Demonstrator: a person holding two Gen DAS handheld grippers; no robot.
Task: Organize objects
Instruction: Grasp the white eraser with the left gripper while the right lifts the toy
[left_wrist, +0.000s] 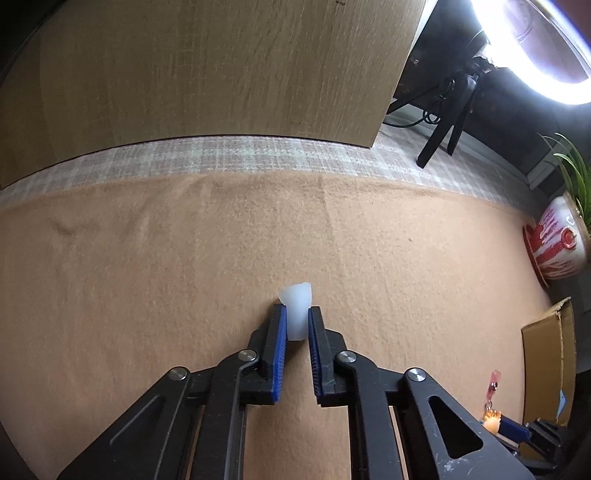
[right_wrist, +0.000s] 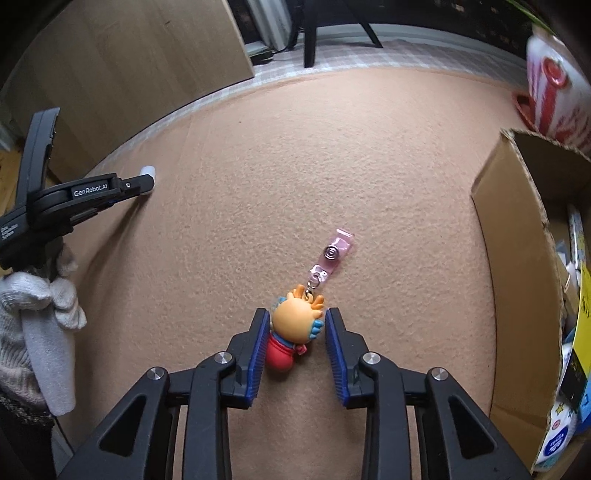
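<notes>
The left hand-held gripper (left_wrist: 296, 314) is clamped on a small translucent white cap (left_wrist: 295, 308), its blue pads pressing both sides low down, out on the tan-felted tabletop (left_wrist: 147, 277) toward its far edge; the piece looks smooth and tapered, so it may squirt out forward on lifting; the right hand-held gripper (right_wrist: 295, 321) stands closed around a cartoon keychain figure (right_wrist: 293, 325) near the tabletop's middle, left pad touching it, right pad at best grazing it; its pink strap (right_wrist: 334, 254) trails free and could snag the cardboard box (right_wrist: 513, 277) rim at the right edge.
</notes>
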